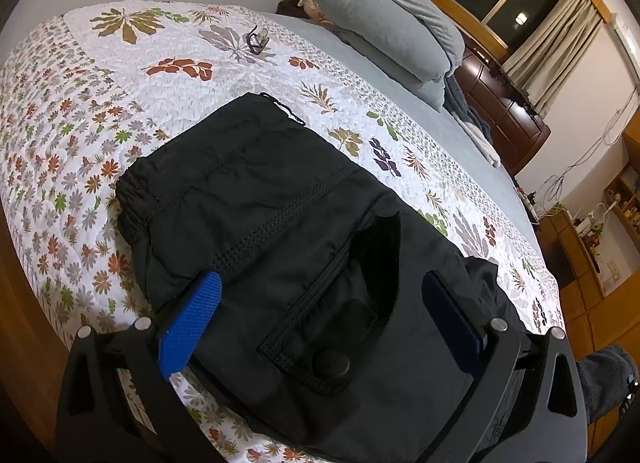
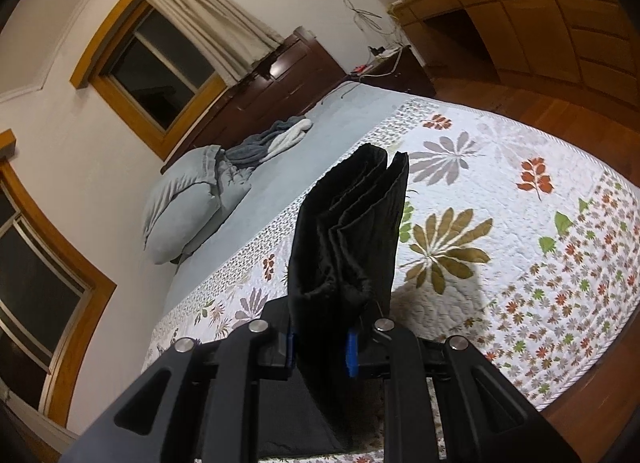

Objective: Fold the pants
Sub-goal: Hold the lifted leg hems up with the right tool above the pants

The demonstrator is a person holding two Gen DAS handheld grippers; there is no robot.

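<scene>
While the left gripper [image 1: 320, 303] hangs wide apart over the black pants [image 1: 260, 203] on the bed [image 1: 120, 75], the right gripper [image 2: 320, 347] pinches their leg ends, lifted up ahead of it.

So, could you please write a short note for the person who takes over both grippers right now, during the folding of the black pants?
Left gripper: open, its fingers on either side of the pants, above the back pocket; not clamping.
Right gripper: shut on a bunched, layered end of the pants, held up off the floral quilt.
Pants: the waistband part lies flat on the quilt, near the bed's edge.
Done: the raised end is gathered into several layers.
Left: probably bring the held end over the flat part, lay it down, release, then smooth it. The final fold is not yet made.
</scene>
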